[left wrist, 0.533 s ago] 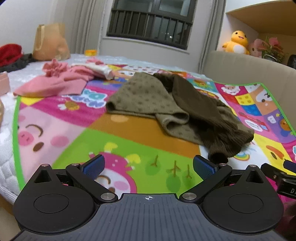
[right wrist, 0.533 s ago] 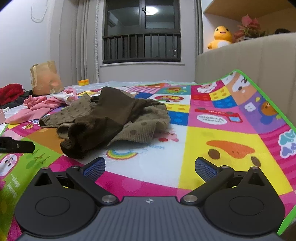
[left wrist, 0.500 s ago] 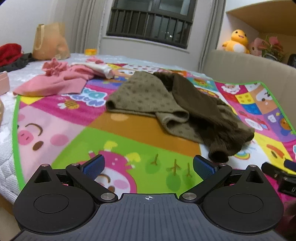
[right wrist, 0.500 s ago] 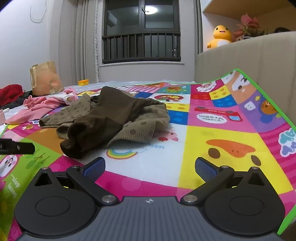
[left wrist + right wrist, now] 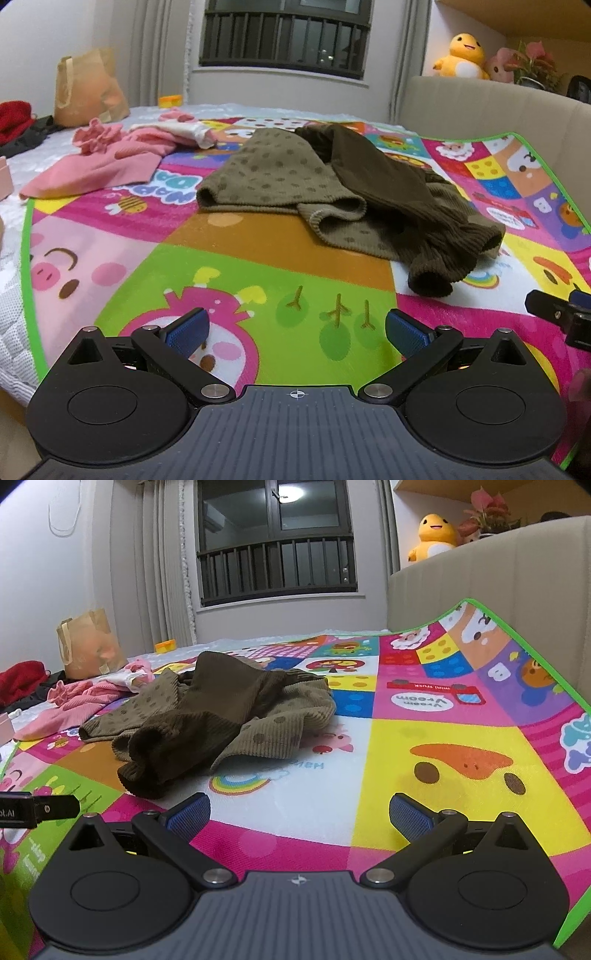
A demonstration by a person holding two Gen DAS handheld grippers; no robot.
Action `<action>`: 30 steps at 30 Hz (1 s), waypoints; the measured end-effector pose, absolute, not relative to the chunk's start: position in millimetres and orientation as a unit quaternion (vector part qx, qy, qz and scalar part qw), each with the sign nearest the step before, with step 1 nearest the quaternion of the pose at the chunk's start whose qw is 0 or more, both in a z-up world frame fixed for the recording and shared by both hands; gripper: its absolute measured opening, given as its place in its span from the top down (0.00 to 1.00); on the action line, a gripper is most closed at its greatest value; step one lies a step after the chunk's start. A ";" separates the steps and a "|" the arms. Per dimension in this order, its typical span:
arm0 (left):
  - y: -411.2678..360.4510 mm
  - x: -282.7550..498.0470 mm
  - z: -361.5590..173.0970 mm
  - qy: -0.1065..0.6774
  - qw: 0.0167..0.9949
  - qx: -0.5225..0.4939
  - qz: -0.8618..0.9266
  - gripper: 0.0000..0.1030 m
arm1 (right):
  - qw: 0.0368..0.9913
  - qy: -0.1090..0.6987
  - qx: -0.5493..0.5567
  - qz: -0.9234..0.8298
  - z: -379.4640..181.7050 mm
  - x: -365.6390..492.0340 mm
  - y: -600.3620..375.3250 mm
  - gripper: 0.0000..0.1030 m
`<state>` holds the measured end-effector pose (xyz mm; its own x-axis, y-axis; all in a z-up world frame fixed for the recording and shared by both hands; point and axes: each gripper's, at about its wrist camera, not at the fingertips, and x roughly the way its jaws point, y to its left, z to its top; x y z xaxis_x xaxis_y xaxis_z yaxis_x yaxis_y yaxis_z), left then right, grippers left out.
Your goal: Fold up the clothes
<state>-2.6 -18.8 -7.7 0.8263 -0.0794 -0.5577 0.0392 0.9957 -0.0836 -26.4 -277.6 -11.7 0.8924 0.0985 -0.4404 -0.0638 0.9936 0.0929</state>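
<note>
A crumpled olive-brown garment [image 5: 332, 195] [image 5: 207, 720], part dotted and part plain dark ribbed, lies in a heap on the colourful cartoon play mat [image 5: 229, 280] [image 5: 436, 753]. One dark cuff points toward me. My left gripper [image 5: 297, 328] is open over the green mat patch, short of the garment, with nothing between its blue pads. My right gripper [image 5: 299, 812] is open too, low over the white and yellow patches, right of the cuff. Each gripper's tip shows at the edge of the other's view.
Pink clothes [image 5: 107, 162] [image 5: 81, 698] lie at the mat's far left. Behind them stand a brown paper bag [image 5: 88, 88] [image 5: 88, 646] and a red item [image 5: 14, 118]. A beige padded headboard [image 5: 498, 110] [image 5: 498, 576] rises on the right, with the mat curling up against it.
The left gripper has drawn slightly nearer the garment, which sits a little lower in its view. The right gripper's view is nearly unchanged. Both stay open.
</note>
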 end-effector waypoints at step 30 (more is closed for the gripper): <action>-19.1 2.0 -9.0 0.302 0.951 -0.044 -0.044 0.00 | 0.969 0.240 0.029 0.049 -16.4 -24.4 -271.4 0.00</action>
<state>2.0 -19.1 -9.0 0.8132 -0.1102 -0.5714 0.0567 0.9922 -0.1108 -24.4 -271.4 -16.4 0.8798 0.1089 -0.4626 -0.0812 0.9935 0.0794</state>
